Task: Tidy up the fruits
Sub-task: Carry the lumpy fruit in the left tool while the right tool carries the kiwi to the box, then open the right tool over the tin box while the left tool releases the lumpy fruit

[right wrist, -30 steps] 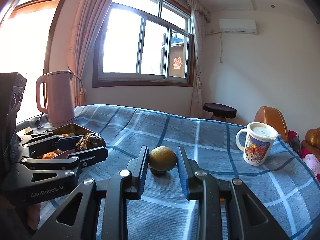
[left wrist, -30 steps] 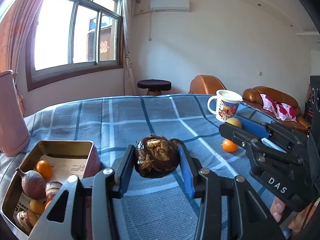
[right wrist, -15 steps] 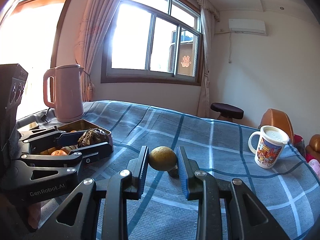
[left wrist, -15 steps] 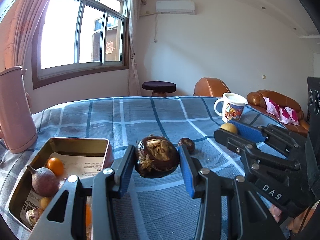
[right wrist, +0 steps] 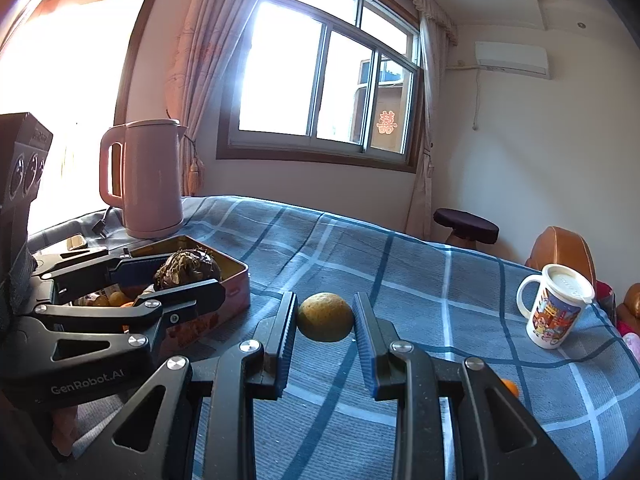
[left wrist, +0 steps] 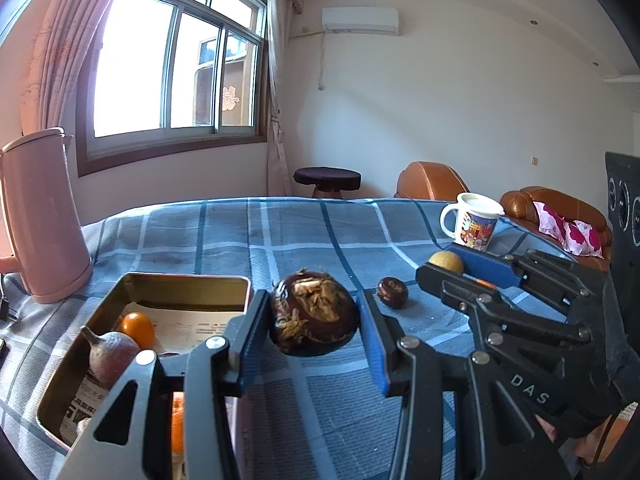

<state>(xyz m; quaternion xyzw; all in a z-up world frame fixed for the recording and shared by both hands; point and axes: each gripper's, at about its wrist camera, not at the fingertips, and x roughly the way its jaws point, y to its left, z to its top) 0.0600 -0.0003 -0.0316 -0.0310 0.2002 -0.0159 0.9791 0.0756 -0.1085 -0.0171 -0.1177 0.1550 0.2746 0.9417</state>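
Left gripper [left wrist: 314, 330]: you pinch a dark brown, husk-flecked round fruit [left wrist: 314, 318] — beside the open metal tin [left wrist: 184, 280].
Right gripper [right wrist: 325, 320]: you clamp a yellow-brown round fruit [right wrist: 325, 317] — above the blue checked cloth [right wrist: 400, 264].

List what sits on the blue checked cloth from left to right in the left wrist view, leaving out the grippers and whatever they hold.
Pink kettle → metal tin with fruit inside → small dark fruit lying on the cloth → printed mug.
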